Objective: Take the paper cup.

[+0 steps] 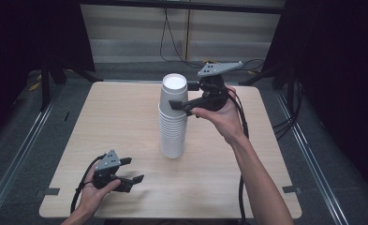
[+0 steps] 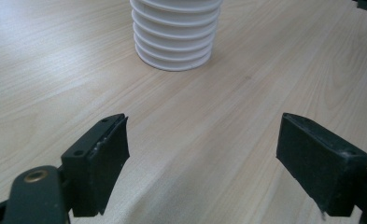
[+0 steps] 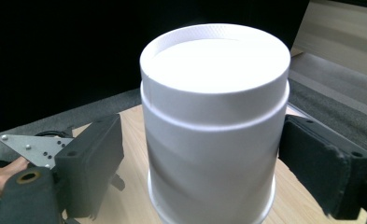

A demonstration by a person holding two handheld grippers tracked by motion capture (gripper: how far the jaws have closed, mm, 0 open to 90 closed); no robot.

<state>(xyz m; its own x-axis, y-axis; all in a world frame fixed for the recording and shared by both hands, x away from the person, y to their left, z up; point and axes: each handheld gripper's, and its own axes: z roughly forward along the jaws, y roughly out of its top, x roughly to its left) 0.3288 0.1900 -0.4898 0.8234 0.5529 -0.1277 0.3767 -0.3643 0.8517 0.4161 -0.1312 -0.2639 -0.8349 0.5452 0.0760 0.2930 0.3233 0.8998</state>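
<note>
A tall stack of white paper cups [image 1: 172, 133] stands upside down in the middle of the wooden table [image 1: 125, 122]. My right gripper [image 1: 184, 95] is up at the topmost cup [image 1: 174, 89], open, with one jaw on either side of it. In the right gripper view the top cup [image 3: 214, 121] sits between the jaws of the right gripper [image 3: 204, 140], with a small gap at the left jaw. My left gripper [image 1: 132, 169] rests low near the table's front left, open and holding nothing. Its own view shows the left gripper [image 2: 202, 140] over bare wood, with the stack's base [image 2: 176, 37] ahead.
Dark curtains flank the table, and cables run over the grey floor behind it [image 1: 172, 47]. Small brackets sit at the table's front corners [image 1: 291, 189]. The left gripper's grey plate [image 3: 36, 147] and hand appear low behind the cup in the right gripper view.
</note>
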